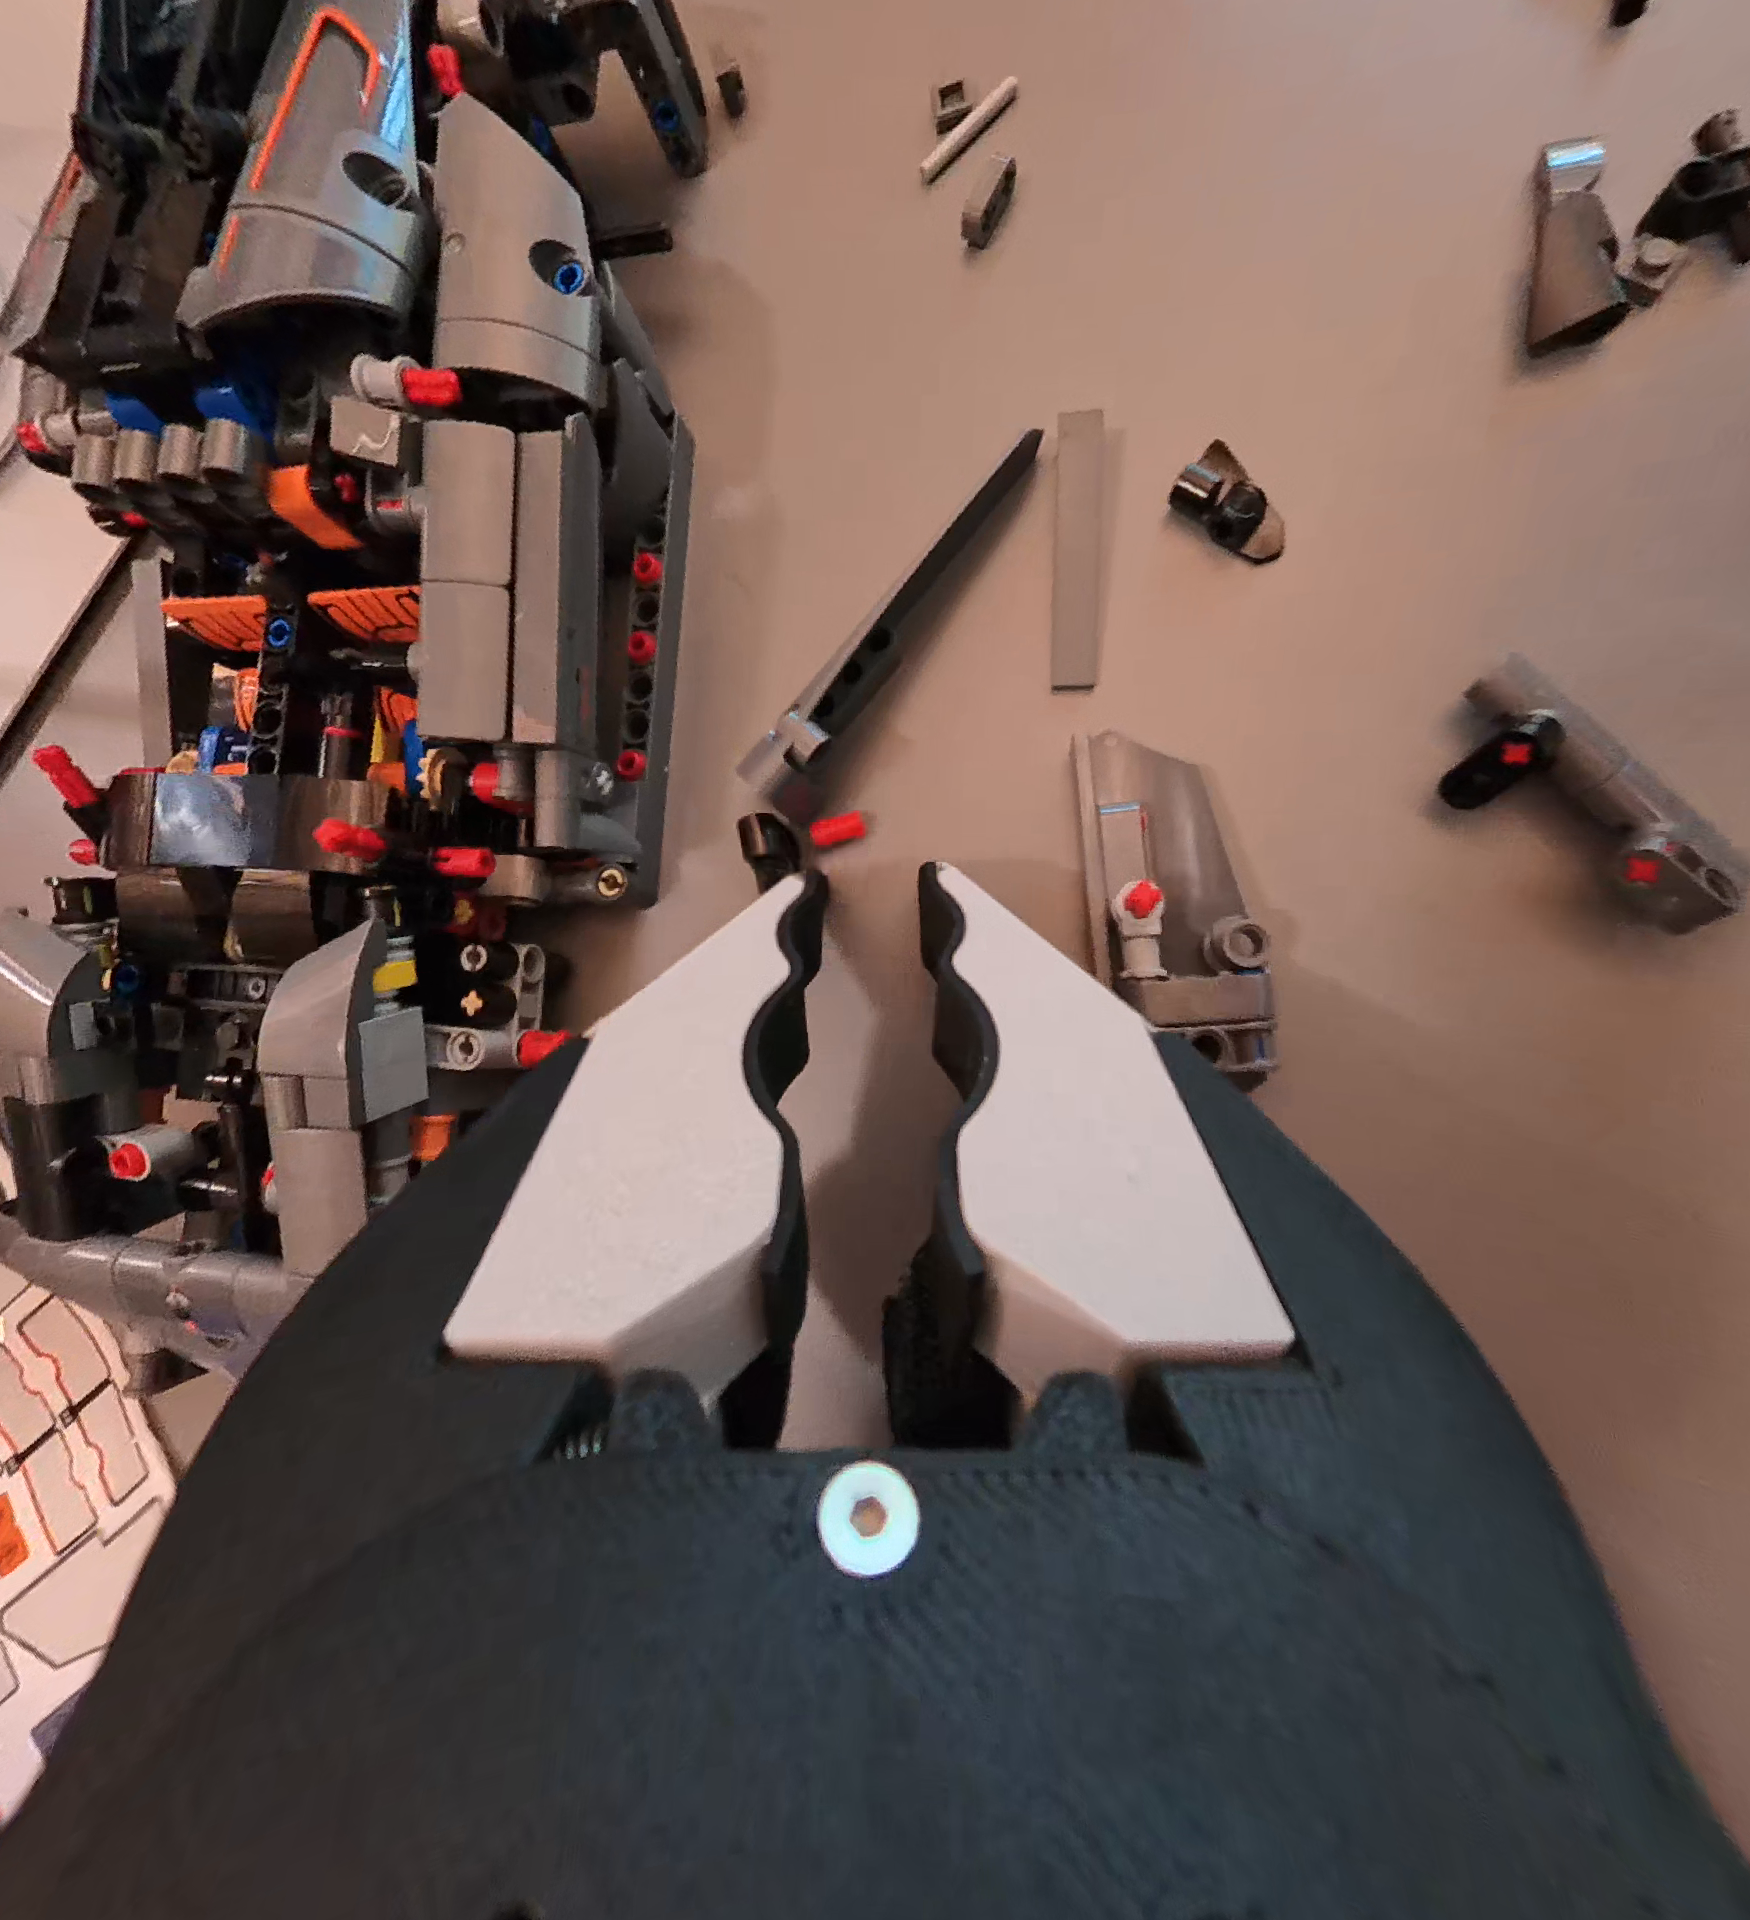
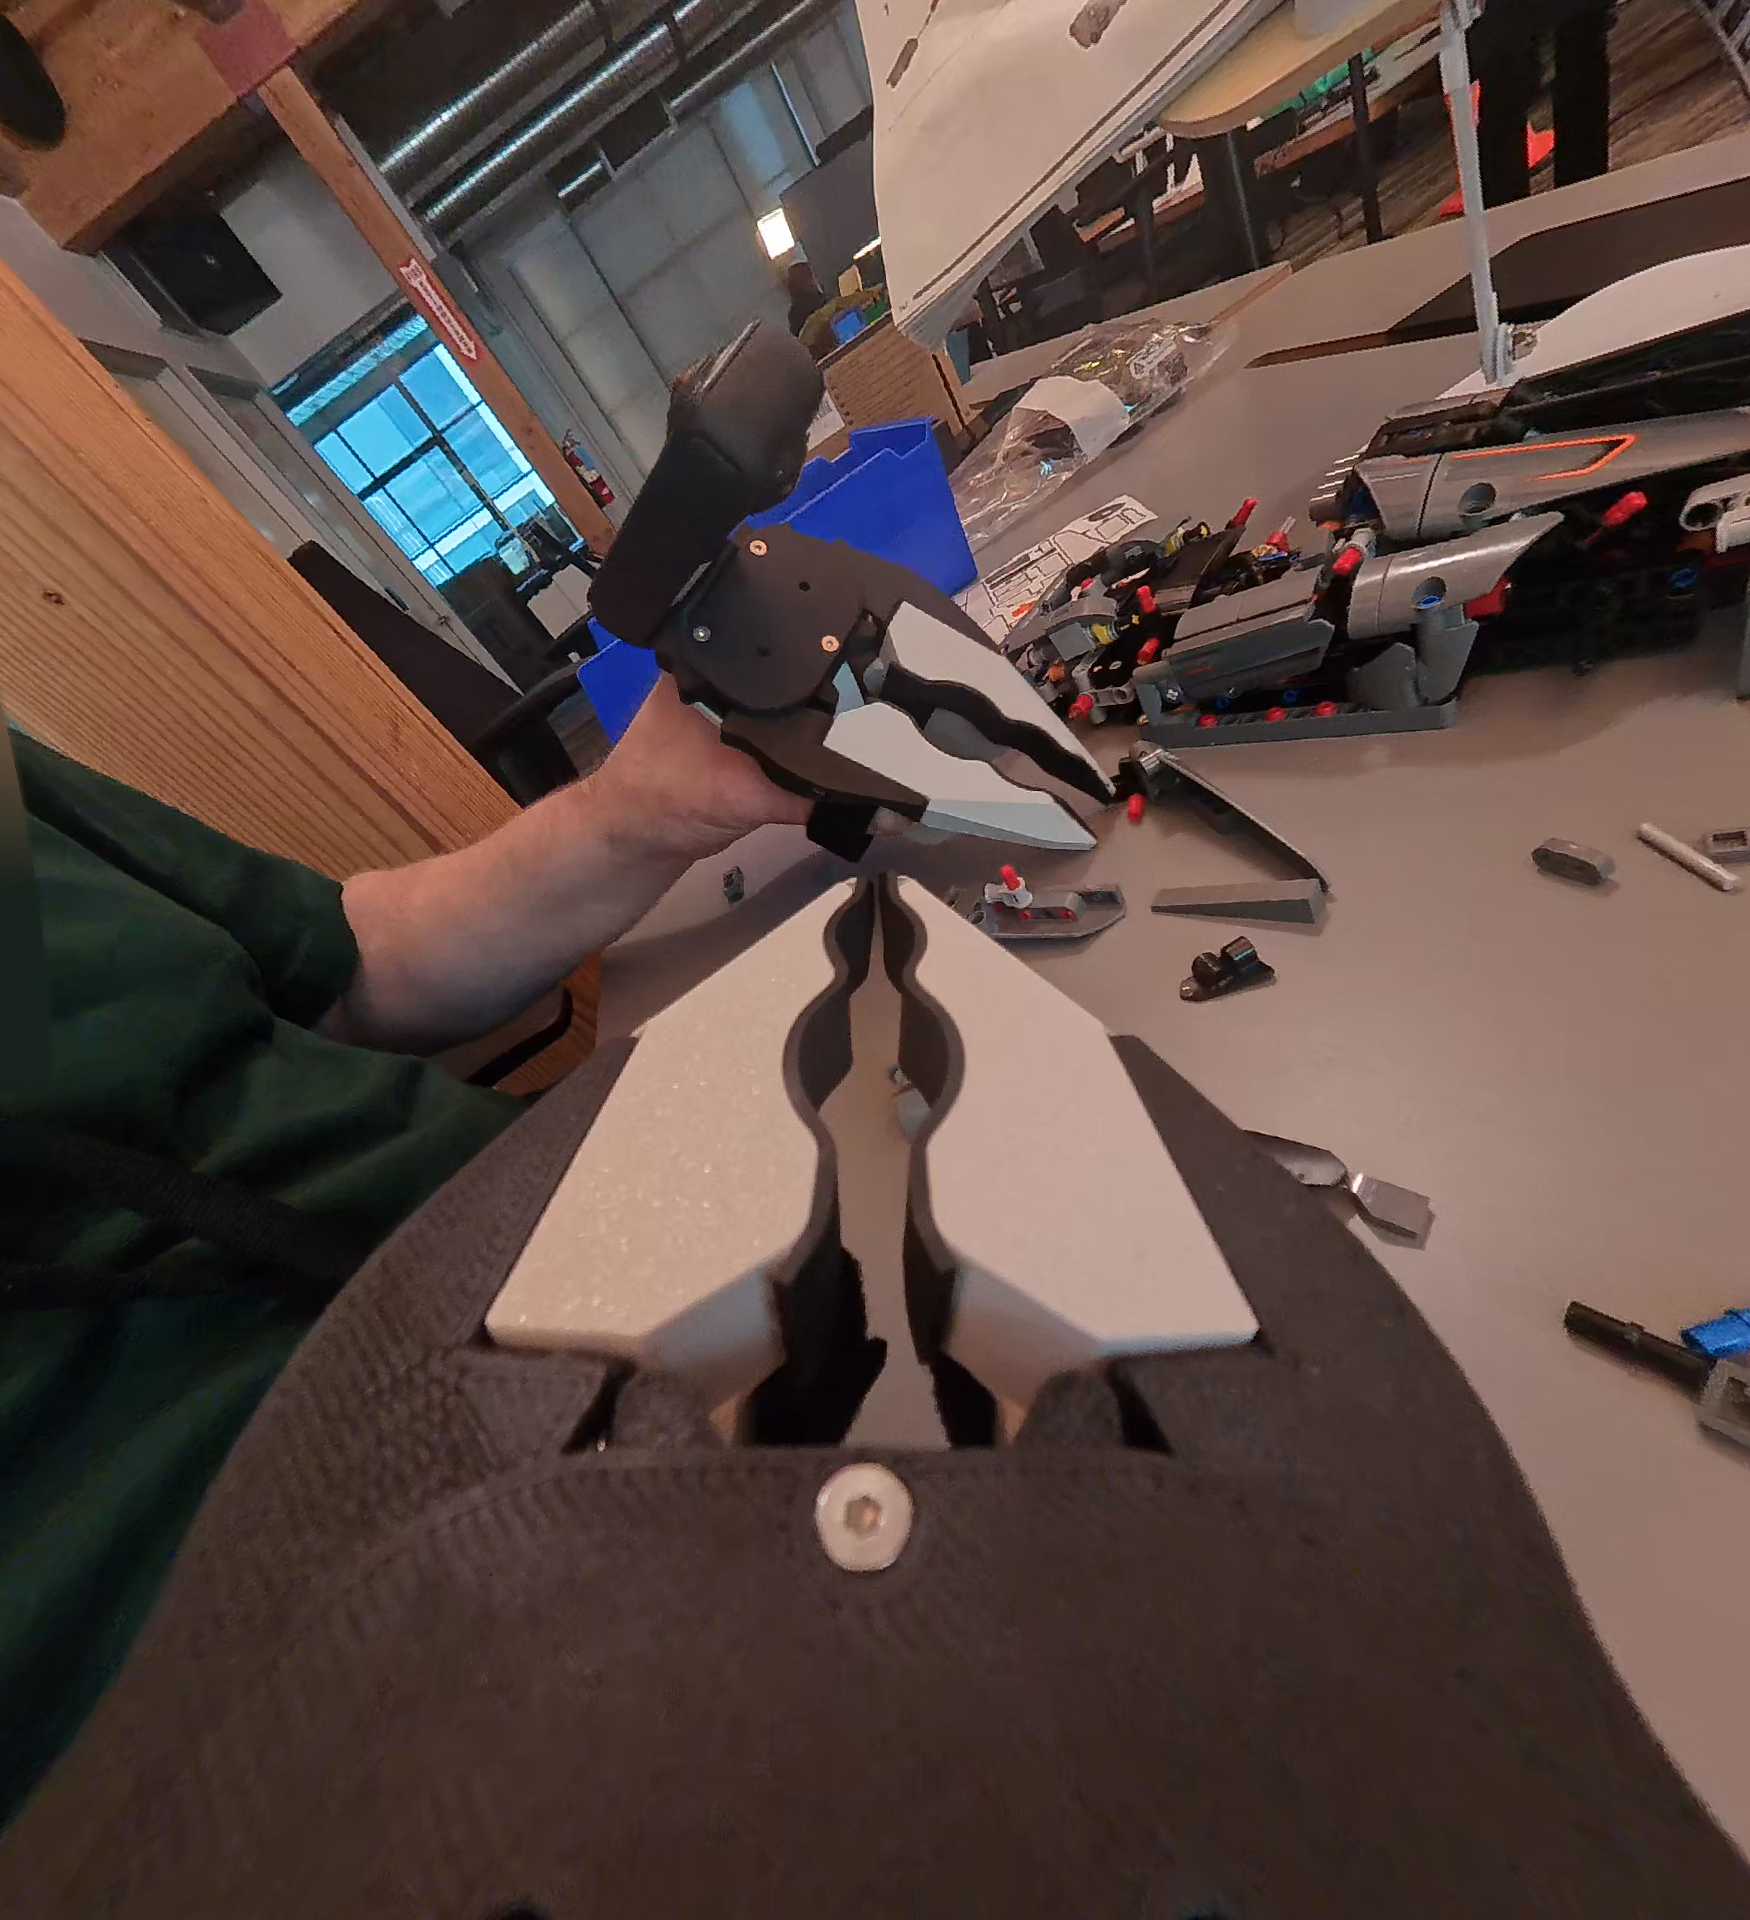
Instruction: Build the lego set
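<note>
Lego model point(image 1: 362, 582) left of parted left tongs point(image 1: 871, 883), red pin point(image 1: 837, 828) just ahead

Half-built grey, black and orange lego model point(image 1: 351, 582) filling the left of the frame, red pins protruding; loose grey and black pieces point(image 1: 1079, 551) scattered to the right.

Open workshop: timber beams point(image 2: 351, 197), exposed ducts point(image 2: 538, 94) (industrial windows).
</note>
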{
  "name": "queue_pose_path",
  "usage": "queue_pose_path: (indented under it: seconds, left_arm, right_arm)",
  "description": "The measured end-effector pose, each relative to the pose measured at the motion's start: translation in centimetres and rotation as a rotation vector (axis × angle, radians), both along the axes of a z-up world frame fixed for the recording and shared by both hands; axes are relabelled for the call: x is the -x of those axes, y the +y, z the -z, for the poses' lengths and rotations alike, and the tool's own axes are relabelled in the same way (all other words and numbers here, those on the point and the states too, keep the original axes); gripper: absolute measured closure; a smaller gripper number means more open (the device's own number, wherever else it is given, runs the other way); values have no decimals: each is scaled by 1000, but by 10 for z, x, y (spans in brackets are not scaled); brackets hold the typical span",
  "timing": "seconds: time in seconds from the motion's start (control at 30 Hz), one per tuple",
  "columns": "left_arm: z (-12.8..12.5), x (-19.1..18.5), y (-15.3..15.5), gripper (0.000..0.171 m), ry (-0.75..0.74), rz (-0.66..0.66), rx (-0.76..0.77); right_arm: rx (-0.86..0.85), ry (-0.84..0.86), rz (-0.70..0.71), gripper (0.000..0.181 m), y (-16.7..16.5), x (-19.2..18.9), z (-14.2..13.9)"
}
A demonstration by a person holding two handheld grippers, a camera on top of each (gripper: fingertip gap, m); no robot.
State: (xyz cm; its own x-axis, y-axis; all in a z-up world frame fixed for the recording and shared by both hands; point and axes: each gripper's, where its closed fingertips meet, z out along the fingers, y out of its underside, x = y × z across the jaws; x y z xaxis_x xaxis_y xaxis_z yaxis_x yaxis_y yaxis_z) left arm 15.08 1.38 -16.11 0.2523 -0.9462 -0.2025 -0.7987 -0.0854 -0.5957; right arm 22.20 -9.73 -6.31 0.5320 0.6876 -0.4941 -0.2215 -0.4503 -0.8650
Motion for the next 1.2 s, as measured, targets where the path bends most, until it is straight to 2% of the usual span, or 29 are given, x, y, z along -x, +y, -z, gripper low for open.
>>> queue_pose_path:
  seconds: [0.4, 0.6, 0.97, 1.07, 1.2]
  left_arm:
    - [0, -8, 8, 153, 5, -10, 14]
    - [1, -11, 7, 162, 22, 8, 8]
    - [-1, -9, 7, 163, 16, 39, -41]
    - [-13, -6, 4, 163, -21, 66, -97]
    - [-45, -11, -18, 164, -70, 243, -283]
  right_arm:
    - [-13, 13, -6, 181, 2, -5, -1]
    - [-12, 14, -8, 181, 3, -7, 0]
    - [-15, -22, 0, 181, 8, -7, 1]
    - [-14, -36, 13, 180, 14, -4, -1]
    - [8, -59, -9, 177, 25, 9, -4]
